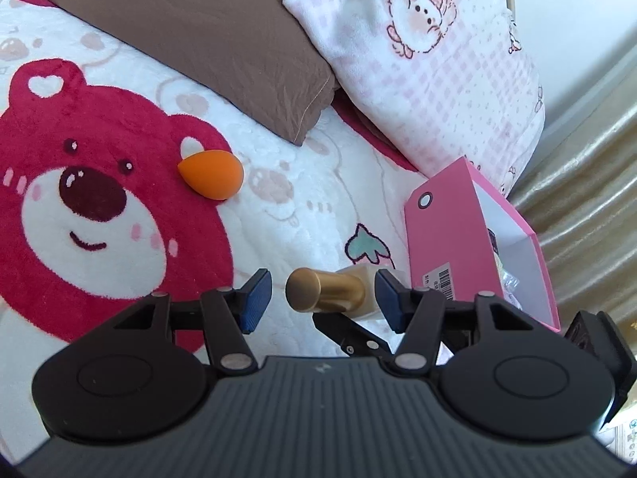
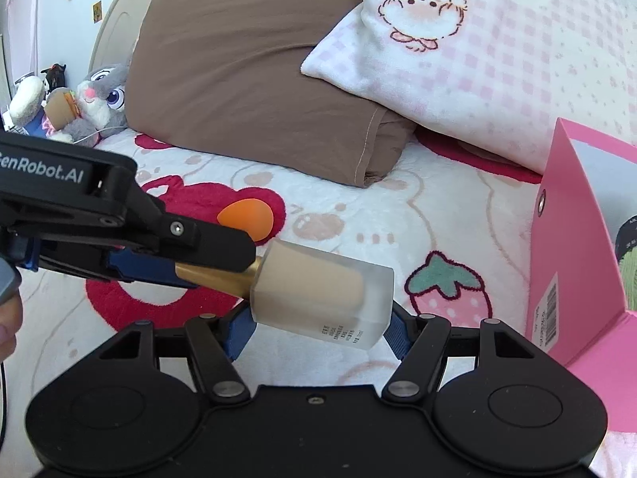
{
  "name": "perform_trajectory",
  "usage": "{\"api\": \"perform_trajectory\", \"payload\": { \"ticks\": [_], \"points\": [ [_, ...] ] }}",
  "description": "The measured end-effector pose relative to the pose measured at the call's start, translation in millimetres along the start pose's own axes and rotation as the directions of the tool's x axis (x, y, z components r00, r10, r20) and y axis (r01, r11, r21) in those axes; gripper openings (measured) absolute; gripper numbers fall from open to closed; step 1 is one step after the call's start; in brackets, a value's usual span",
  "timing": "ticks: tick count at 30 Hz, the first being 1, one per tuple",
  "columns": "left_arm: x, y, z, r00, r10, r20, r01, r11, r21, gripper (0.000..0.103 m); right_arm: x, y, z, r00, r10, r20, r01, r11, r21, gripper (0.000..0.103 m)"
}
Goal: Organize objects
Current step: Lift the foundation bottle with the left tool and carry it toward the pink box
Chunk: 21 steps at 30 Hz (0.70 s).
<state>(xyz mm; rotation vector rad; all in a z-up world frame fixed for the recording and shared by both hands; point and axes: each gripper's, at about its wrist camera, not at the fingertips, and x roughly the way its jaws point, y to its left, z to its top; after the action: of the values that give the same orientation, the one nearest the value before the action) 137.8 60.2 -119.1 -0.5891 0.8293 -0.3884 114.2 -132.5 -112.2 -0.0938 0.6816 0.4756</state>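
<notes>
With the right gripper (image 2: 318, 330) clamped on the foundation bottle (image 2: 322, 290) above the bed (image 2: 398, 207), the left gripper (image 1: 321, 298), fingers apart around its gold cap (image 1: 314, 288), should probably close squarely before any pull.

A bed covered by a white plush blanket (image 1: 278, 207) printed with a red bear. At its head lie a brown pillow (image 2: 247, 79) and a pink-checked pillow (image 2: 497, 59); a cream headboard (image 2: 115, 16), plush toys (image 2: 99, 99) and a gold curtain (image 1: 589, 183) border it, in daylight.
</notes>
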Motion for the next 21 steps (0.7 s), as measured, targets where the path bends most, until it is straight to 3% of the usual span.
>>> {"api": "perform_trajectory", "payload": {
  "ticks": [3, 10, 17, 21],
  "points": [
    [-2.3, -5.2, -4.4, 1.000, -0.003, -0.017, 0.003, 1.000, 0.007, 0.040, -9.0, 3.1, -2.8, 1.000, -0.001, 0.010, 0.001, 1.000, -0.002, 0.071],
    [-11.4, -20.4, -10.8, 0.997, -0.049, -0.057, 0.046, 0.998, -0.050, 0.039, -39.4, 3.2, 0.6, 0.999, -0.035, -0.008, 0.034, 0.999, -0.028, 0.071],
    [-33.0, -83.5, -3.9, 0.991, -0.071, -0.113, 0.069, 0.997, -0.020, 0.039, -100.0, -18.2, 19.9, 0.999, -0.032, -0.018, 0.032, 0.999, 0.000, 0.071],
    [-36.8, -132.0, 7.4, 0.984, -0.086, -0.156, 0.092, 0.995, 0.032, 0.039, -136.9, -36.8, 35.2, 0.998, -0.070, -0.009, 0.070, 0.998, -0.011, 0.071]
  ]
}}
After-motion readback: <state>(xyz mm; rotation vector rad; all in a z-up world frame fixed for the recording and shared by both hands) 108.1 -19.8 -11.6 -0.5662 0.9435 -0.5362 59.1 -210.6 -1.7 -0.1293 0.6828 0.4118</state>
